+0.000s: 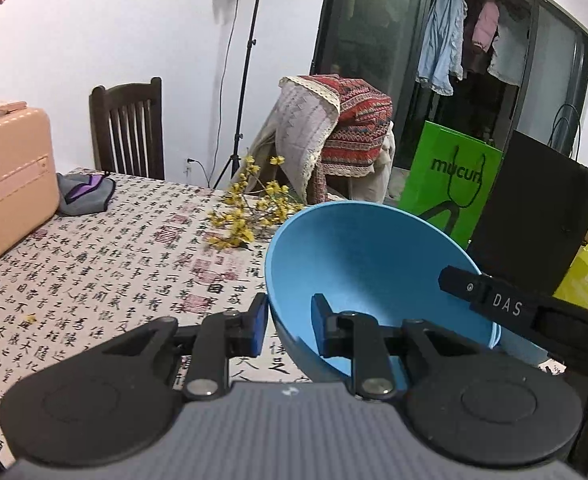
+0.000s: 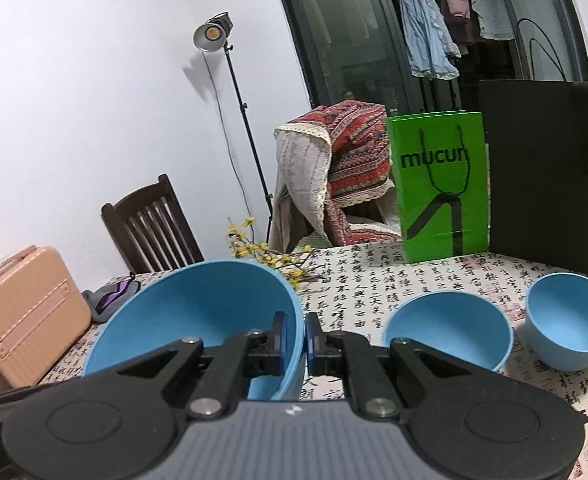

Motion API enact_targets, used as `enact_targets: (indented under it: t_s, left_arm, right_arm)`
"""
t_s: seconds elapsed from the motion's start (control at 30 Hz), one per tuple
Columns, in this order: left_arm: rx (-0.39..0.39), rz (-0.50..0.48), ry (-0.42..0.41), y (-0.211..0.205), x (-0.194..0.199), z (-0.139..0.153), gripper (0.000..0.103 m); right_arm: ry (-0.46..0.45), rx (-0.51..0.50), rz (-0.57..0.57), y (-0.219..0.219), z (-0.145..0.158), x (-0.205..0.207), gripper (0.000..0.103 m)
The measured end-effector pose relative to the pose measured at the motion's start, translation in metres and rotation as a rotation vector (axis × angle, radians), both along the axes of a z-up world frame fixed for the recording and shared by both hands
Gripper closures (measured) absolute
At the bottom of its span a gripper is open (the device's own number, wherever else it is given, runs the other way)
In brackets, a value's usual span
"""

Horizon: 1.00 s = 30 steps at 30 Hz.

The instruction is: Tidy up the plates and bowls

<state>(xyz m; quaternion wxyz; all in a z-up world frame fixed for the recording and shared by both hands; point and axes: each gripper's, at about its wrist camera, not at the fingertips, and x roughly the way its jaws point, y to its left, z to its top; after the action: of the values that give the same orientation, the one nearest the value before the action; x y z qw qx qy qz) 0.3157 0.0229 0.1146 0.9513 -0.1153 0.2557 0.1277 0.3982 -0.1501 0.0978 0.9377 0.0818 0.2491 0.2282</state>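
Note:
A large blue bowl [image 1: 366, 272] is tilted above the table, held from both sides. My left gripper [image 1: 289, 328] straddles its near-left rim, one pad outside and one inside, with a visible gap at the rim. My right gripper [image 2: 294, 340] is shut on the same bowl's [image 2: 197, 312] right rim; its finger [image 1: 494, 300] shows in the left wrist view. A medium blue bowl [image 2: 450, 328] and a small blue bowl [image 2: 570, 320] stand upright on the table to the right.
The table [image 1: 93, 272] has a calligraphy-print cloth. A peach case [image 1: 9, 176], a grey-purple cloth [image 1: 85, 192] and yellow flowers [image 1: 249, 208] lie on it. A green bag [image 2: 438, 184] and a black bag [image 2: 550, 172] stand at the far edge. Chairs [image 1: 129, 128] stand beyond.

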Motion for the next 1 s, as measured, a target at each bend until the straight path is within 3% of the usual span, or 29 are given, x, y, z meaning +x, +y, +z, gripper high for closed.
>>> enact_targets:
  t_s: [1.0]
  left_arm:
    - [0.009,0.059,0.003,0.055,-0.039,-0.017,0.08]
  right_arm:
    - [0.016,-0.028,0.074,0.064,-0.017,-0.028,0.094]
